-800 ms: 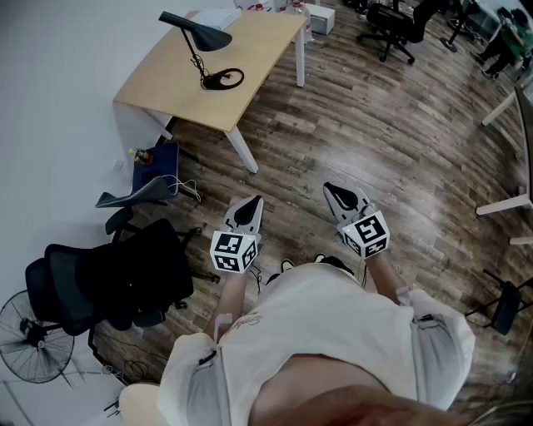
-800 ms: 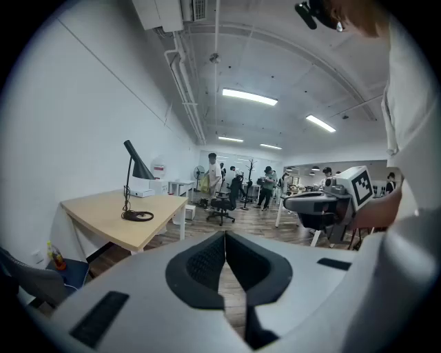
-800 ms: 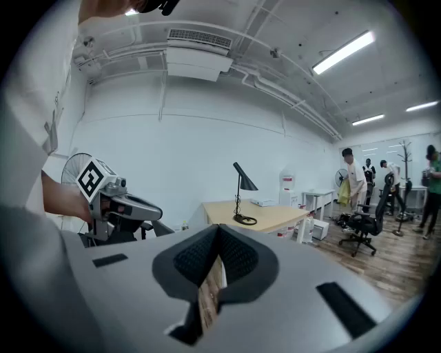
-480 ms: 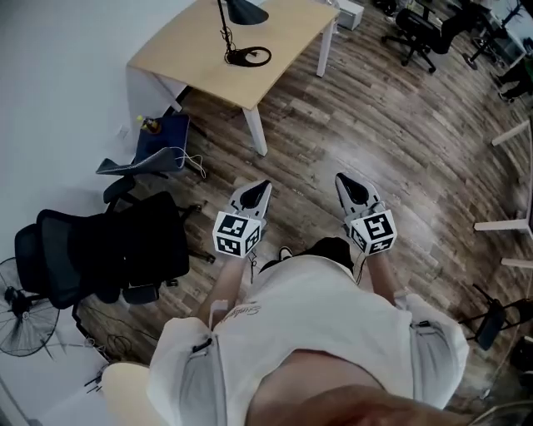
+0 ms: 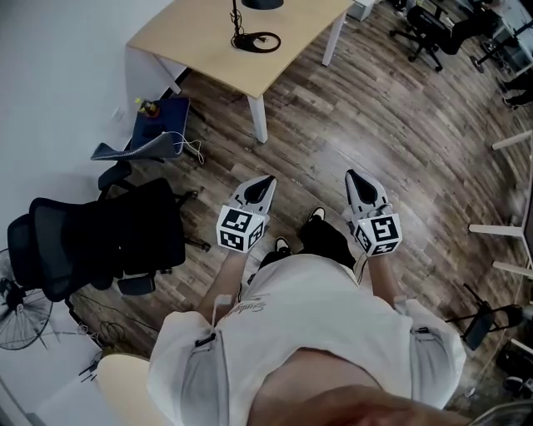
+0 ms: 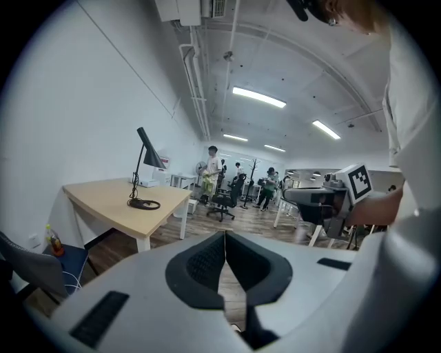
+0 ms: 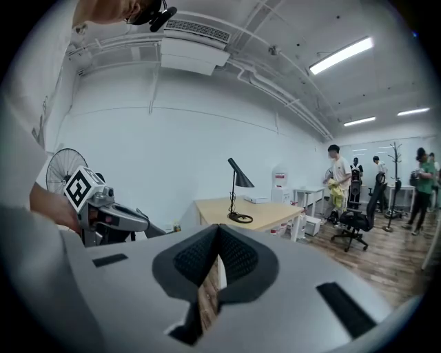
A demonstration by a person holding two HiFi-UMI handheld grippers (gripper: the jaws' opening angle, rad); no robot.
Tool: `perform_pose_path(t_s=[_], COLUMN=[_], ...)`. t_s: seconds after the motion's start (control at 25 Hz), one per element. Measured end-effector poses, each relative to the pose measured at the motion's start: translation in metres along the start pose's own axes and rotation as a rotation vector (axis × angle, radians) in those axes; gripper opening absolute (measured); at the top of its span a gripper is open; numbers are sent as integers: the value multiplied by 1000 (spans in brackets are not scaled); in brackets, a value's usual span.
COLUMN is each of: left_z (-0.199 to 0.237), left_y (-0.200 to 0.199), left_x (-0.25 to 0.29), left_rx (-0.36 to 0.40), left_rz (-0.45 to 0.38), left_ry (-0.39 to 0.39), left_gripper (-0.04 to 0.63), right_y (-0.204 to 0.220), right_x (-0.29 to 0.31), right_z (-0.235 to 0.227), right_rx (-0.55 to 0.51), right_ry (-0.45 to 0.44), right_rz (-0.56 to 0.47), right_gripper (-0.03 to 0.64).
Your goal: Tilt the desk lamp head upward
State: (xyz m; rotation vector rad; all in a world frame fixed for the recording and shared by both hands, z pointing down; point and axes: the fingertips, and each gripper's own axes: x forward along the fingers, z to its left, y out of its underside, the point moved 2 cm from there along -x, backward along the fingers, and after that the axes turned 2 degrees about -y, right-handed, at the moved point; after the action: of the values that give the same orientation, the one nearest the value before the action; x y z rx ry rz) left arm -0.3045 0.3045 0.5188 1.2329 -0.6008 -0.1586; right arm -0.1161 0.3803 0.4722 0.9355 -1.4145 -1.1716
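A black desk lamp (image 5: 256, 37) stands on a light wooden desk (image 5: 200, 37) at the top of the head view, its head cut by the frame edge. In the left gripper view the lamp (image 6: 145, 176) shows whole, with its cone head (image 6: 151, 157) tilted down; in the right gripper view the lamp (image 7: 238, 193) is at centre. My left gripper (image 5: 265, 180) and right gripper (image 5: 351, 175) are held in front of my body over the wood floor, far from the desk. Both are shut with nothing between them, as seen up close on the left (image 6: 224, 234) and the right (image 7: 218, 227).
A black office chair (image 5: 108, 245) and a floor fan (image 5: 17, 304) stand at my left. A blue bin (image 5: 158, 125) with cables sits by the desk leg. More office chairs (image 5: 429, 25) and white table legs (image 5: 504, 141) lie to the right. People stand far off (image 6: 210, 169).
The desk and lamp have slid up and right in the head view, so the lamp head now leaves the frame. Both grippers keep the same shut pose in front of me.
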Motion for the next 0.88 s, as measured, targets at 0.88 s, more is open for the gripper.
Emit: perform_pose_path(t_s=[0.88], left_z=[29], left_y=[-126], left_x=[229], left_rx=[1], left_rz=[-48], left_ry=[-64], left_gripper=[15], right_y=[-32], right_x=[163], right_z=[-212], right_rx=[-26], right_ry=[-149], right_rz=[-84], right_gripper=[-5])
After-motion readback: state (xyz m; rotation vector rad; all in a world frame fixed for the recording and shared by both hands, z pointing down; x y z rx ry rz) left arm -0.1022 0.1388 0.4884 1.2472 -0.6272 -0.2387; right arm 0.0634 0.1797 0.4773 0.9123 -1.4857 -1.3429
